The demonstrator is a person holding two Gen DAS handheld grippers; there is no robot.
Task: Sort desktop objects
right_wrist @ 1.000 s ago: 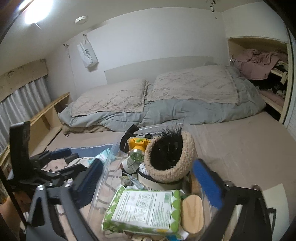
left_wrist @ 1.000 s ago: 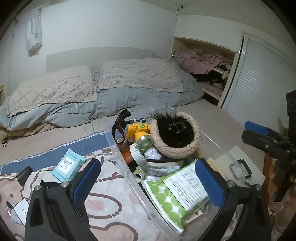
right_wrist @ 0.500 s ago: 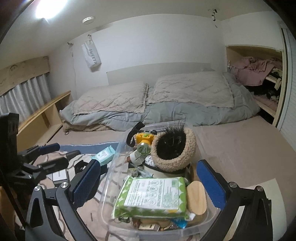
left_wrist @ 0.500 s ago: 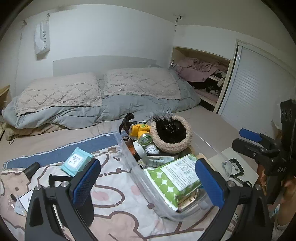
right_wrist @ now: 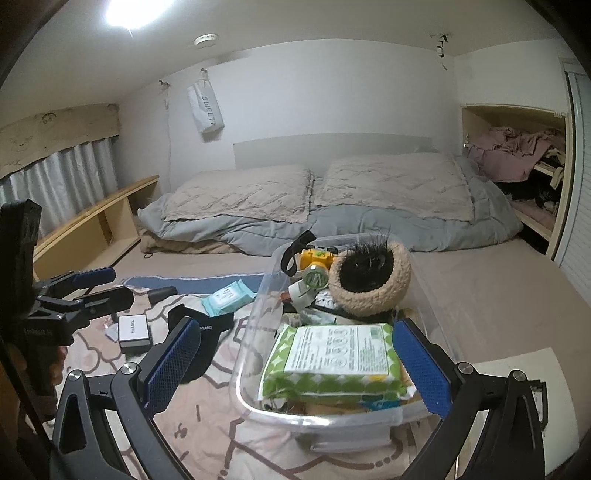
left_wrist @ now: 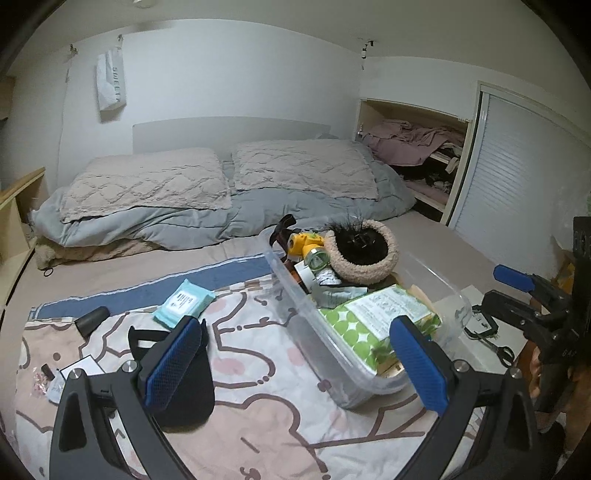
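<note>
Clear plastic bin [right_wrist: 258, 306] sits on the patterned blanket [left_wrist: 258, 398], packed with a green wipes pack [right_wrist: 334, 363] and fuzzy hat [right_wrist: 369, 280]. Left gripper [left_wrist: 295, 365] and right gripper [right_wrist: 295, 363] both gape empty. Blue wipes [left_wrist: 183, 302] and black cap [right_wrist: 201, 328] lie left of it.

The room is lit dimly and coolly by a ceiling lamp [right_wrist: 127, 11], blown out to white glare at the far left of the right wrist view. Soft shadows are cast beneath the clear bin [right_wrist: 258, 402]. Strong fisheye bending is seen — walls curve, corners are vignetted black. Fine grain is visible; focus is held throughout.
</note>
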